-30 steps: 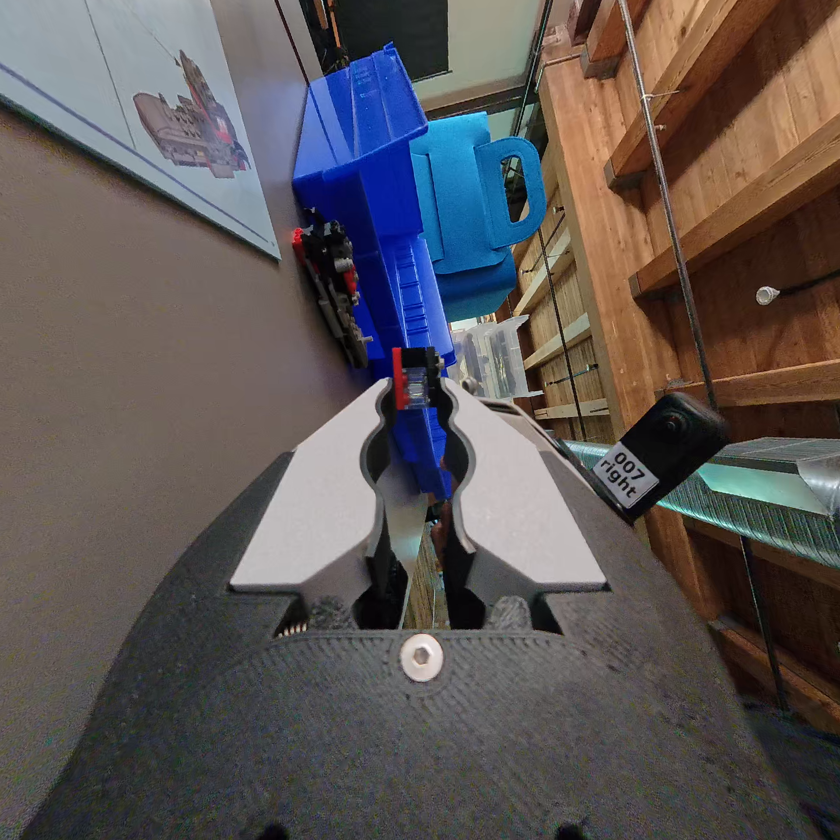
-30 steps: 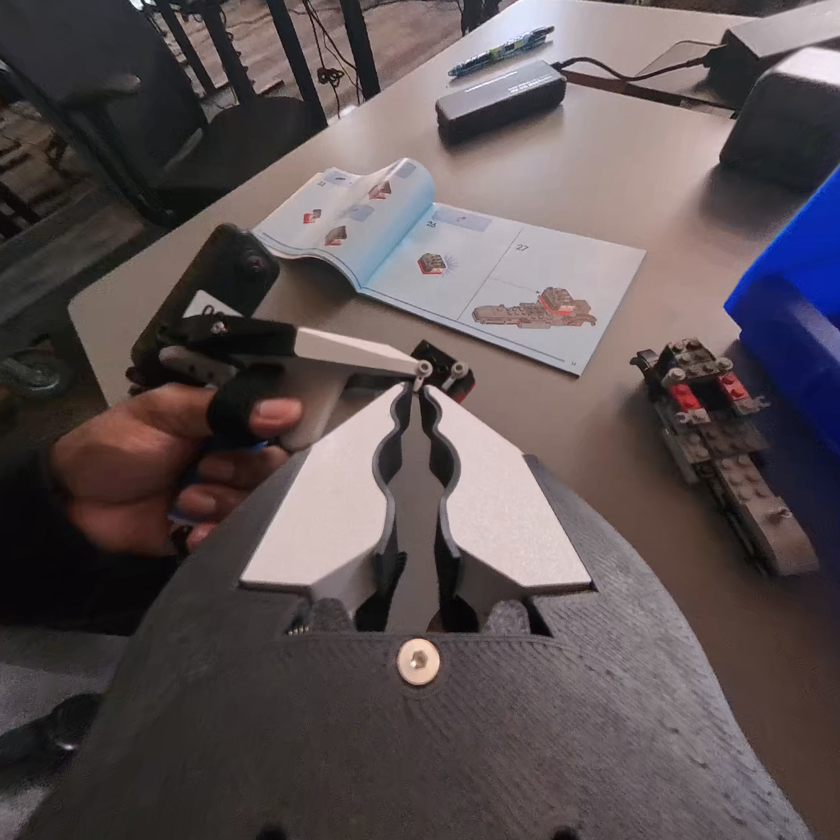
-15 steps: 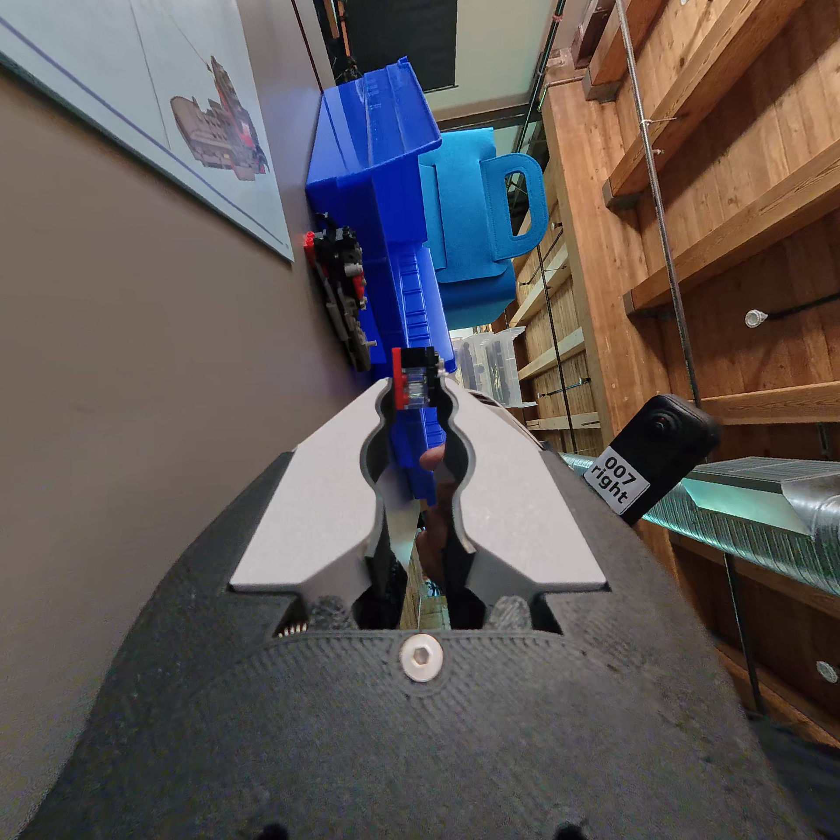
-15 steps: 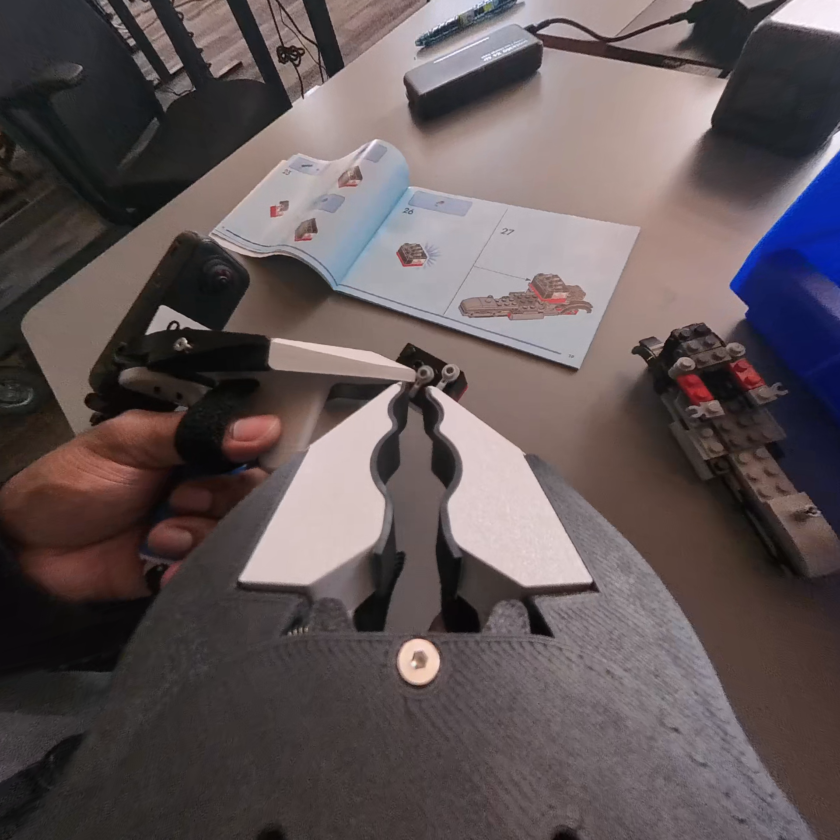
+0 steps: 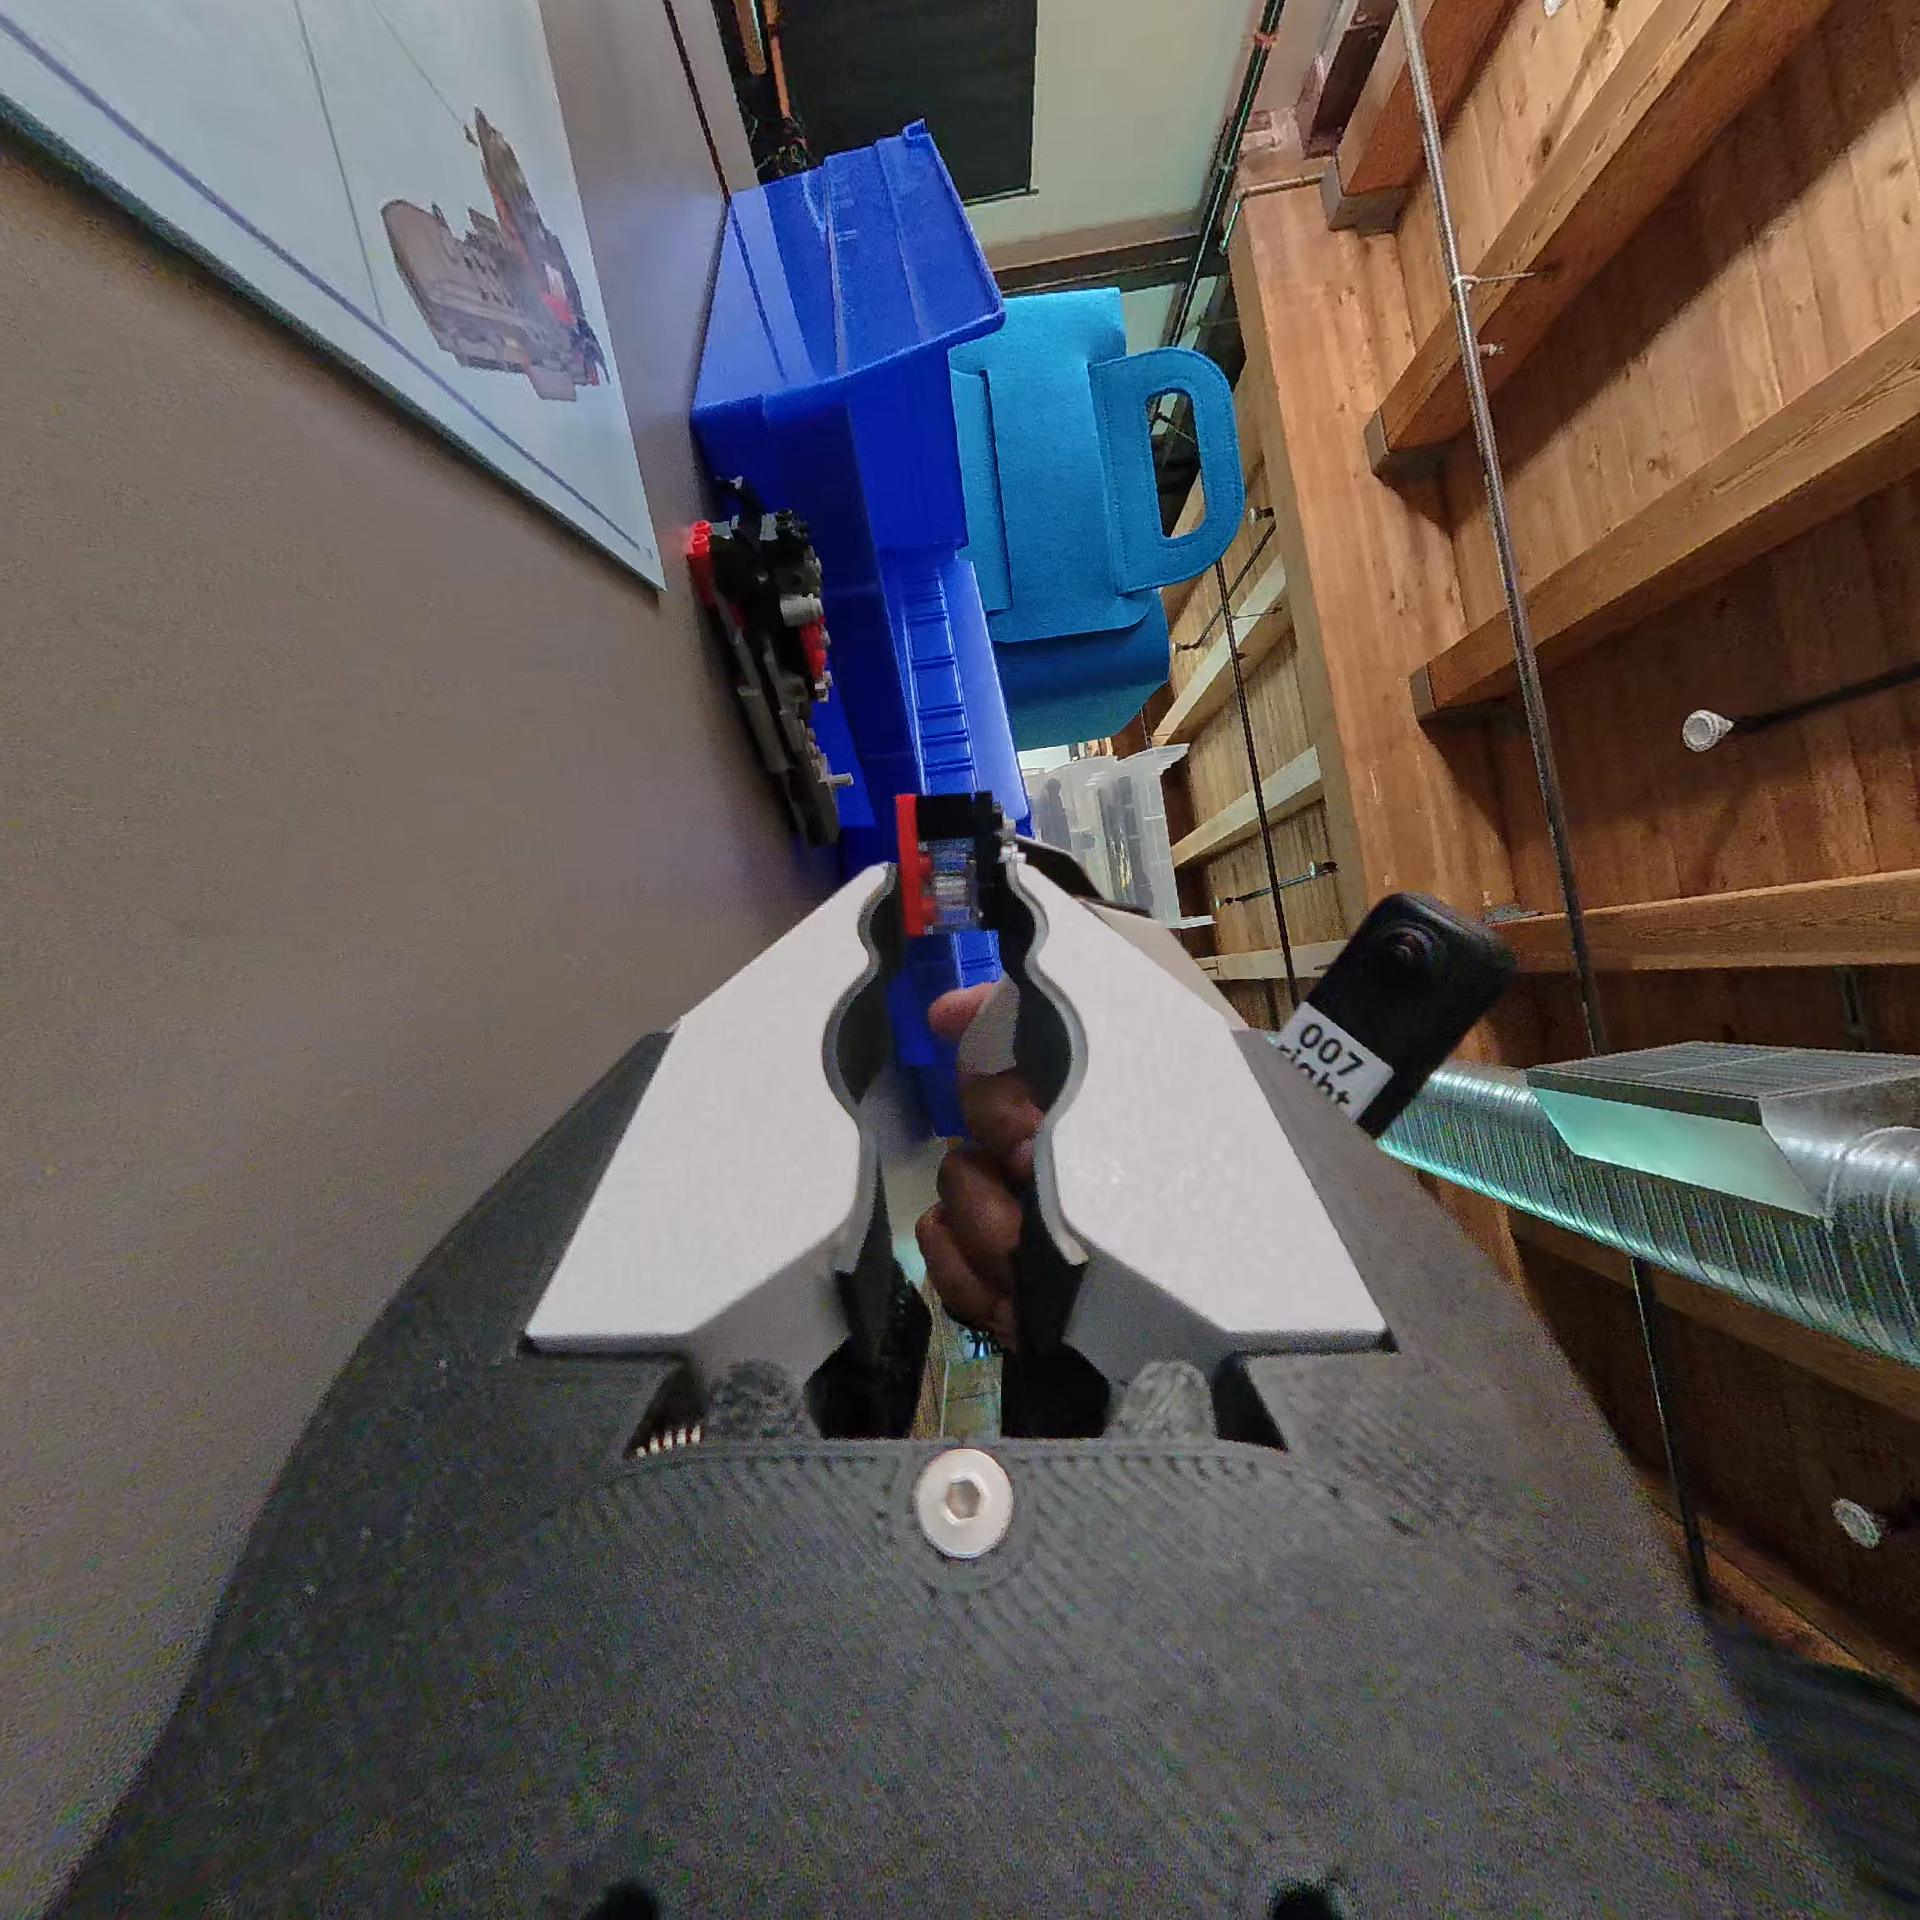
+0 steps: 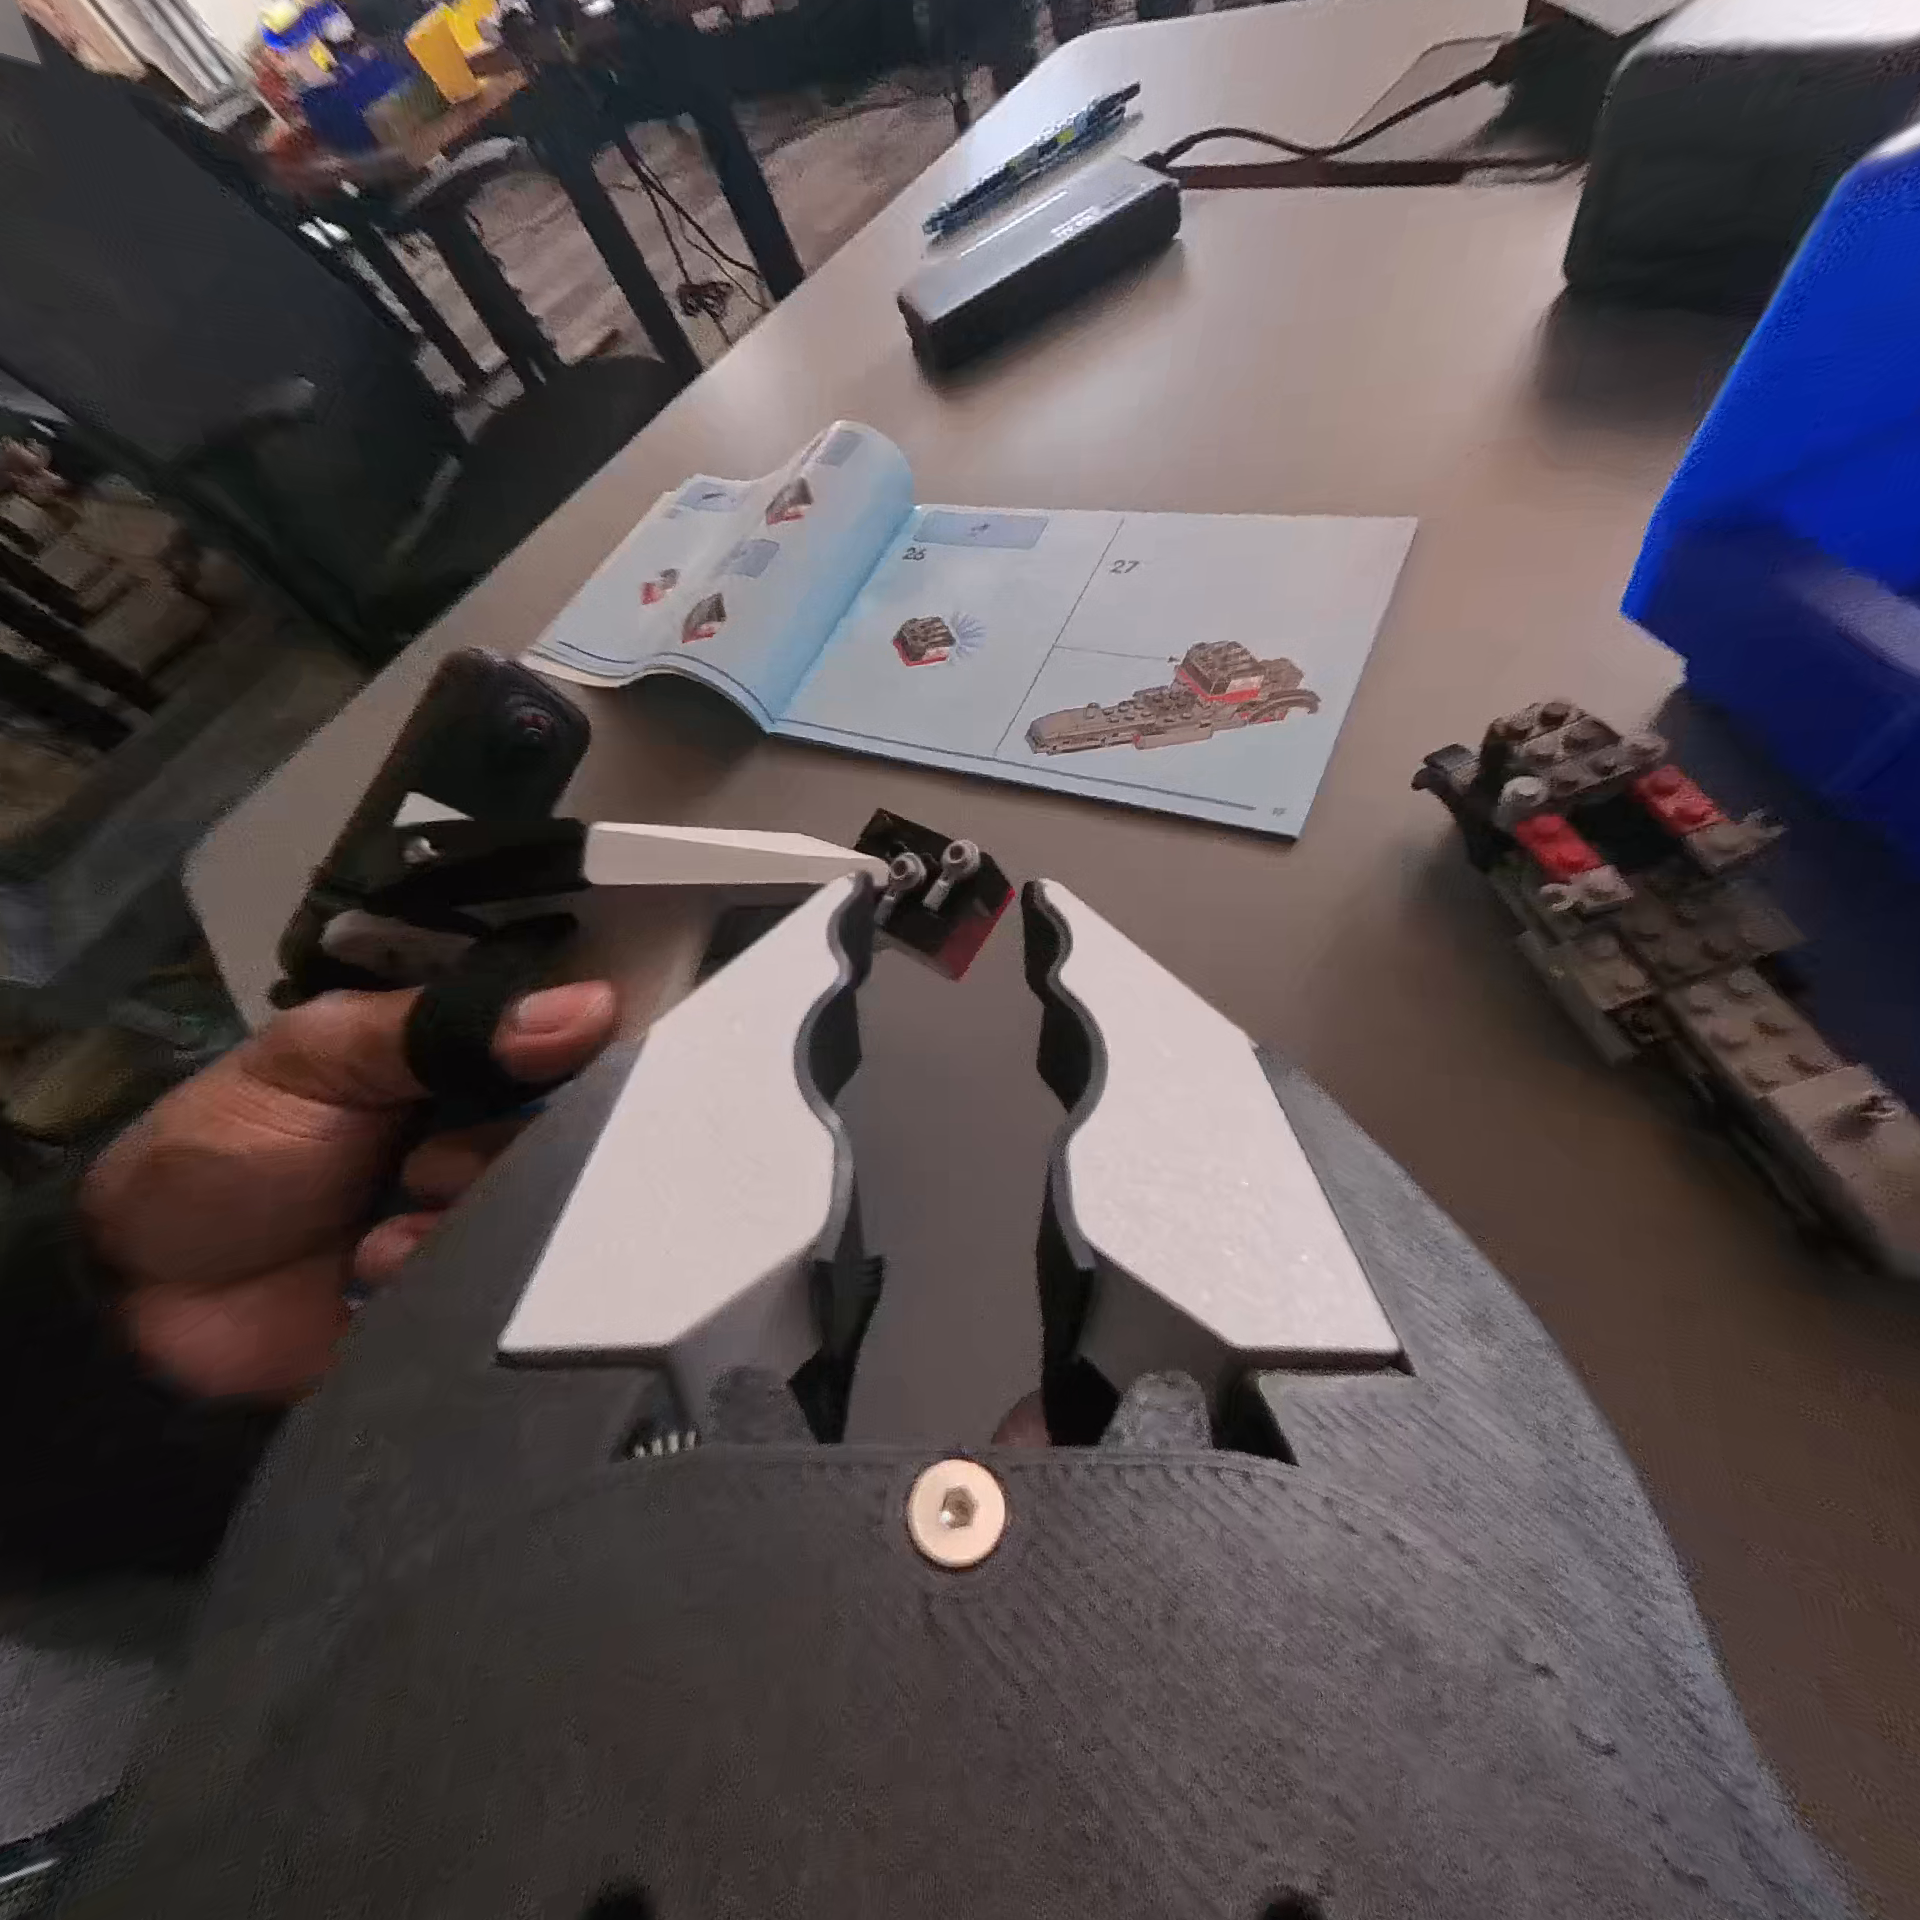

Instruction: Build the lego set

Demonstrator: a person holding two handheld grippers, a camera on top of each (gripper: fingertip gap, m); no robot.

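My left gripper (image 5: 951,883) is shut on a small red and black lego sub-assembly (image 5: 948,862) with two grey pins and holds it above the table. In the right wrist view the same piece (image 6: 940,904) sits at the tip of the left gripper's finger (image 6: 727,857), in the gap between my right fingertips. My right gripper (image 6: 945,899) is open and holds nothing. The long grey, black and red lego model (image 6: 1642,935) lies on the table to the right, and shows beside the bin in the left wrist view (image 5: 774,665).
The open instruction booklet (image 6: 1039,644) lies on the brown table (image 6: 1299,343) beyond the grippers. A blue bin (image 6: 1808,520) stands at the right, just behind the model. A black power bank (image 6: 1039,260), a pen (image 6: 1029,156) and a dark box (image 6: 1714,156) are at the back. Chairs stand to the left. The tips of both grippers are at nearly the same place. The black power bank (image 6: 1039,260) is about equally far from each gripper, around 35 centimetres.
My right gripper was shut at the small piece's grey pins and has opened. The left gripper still holds the piece. Both views have shifted slightly.
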